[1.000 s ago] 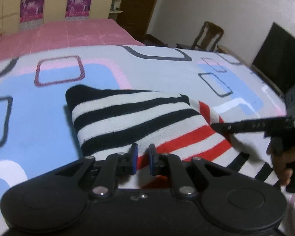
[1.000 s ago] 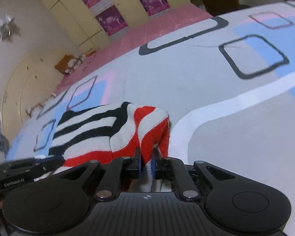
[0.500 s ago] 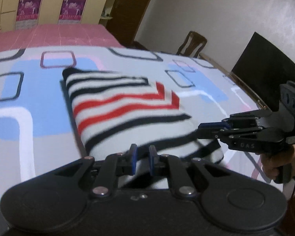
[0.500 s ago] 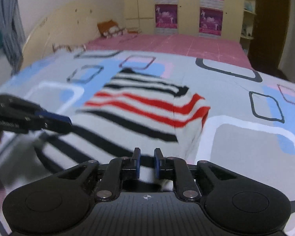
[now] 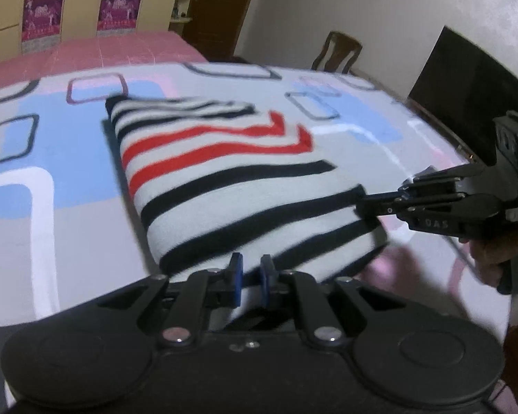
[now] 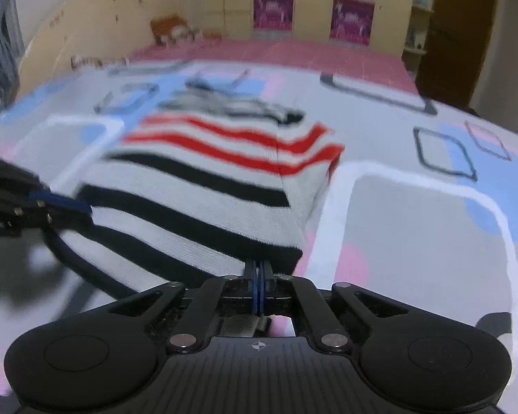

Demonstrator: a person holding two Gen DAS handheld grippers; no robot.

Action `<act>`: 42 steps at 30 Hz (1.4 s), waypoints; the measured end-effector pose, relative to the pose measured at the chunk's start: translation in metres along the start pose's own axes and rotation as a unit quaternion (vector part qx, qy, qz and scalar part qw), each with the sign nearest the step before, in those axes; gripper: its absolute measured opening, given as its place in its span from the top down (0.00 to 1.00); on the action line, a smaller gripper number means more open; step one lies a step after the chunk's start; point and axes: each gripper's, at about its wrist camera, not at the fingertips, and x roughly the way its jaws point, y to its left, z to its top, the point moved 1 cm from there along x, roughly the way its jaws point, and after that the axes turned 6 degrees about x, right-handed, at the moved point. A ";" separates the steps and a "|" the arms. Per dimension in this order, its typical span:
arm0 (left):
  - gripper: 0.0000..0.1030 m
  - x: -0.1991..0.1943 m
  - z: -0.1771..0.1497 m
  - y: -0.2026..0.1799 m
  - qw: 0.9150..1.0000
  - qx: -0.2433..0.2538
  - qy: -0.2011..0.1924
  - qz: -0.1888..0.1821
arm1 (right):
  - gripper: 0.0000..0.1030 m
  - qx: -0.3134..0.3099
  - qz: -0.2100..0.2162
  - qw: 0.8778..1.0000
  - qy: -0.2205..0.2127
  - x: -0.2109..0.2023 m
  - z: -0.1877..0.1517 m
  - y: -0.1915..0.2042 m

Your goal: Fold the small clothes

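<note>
Pinching the sweater's (image 5: 224, 186) near hem, your left gripper (image 5: 248, 277) holds cloth; your right gripper (image 6: 259, 286), pressed together, looks empty, so regrip before folding.

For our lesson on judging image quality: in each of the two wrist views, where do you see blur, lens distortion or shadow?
Left wrist view: striped garment fairly sharp, its far edge smeared; bedspread bulges from the fisheye; the right gripper throws a soft shadow. Right wrist view: more motion blur overall, with the garment's far end and the left gripper smeared; dark corners frame both views.
</note>
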 end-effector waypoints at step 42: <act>0.79 0.049 0.053 0.008 0.994 -0.049 -0.019 0.101 | 1.00 0.043 0.037 0.998 -0.005 0.056 0.037 0.002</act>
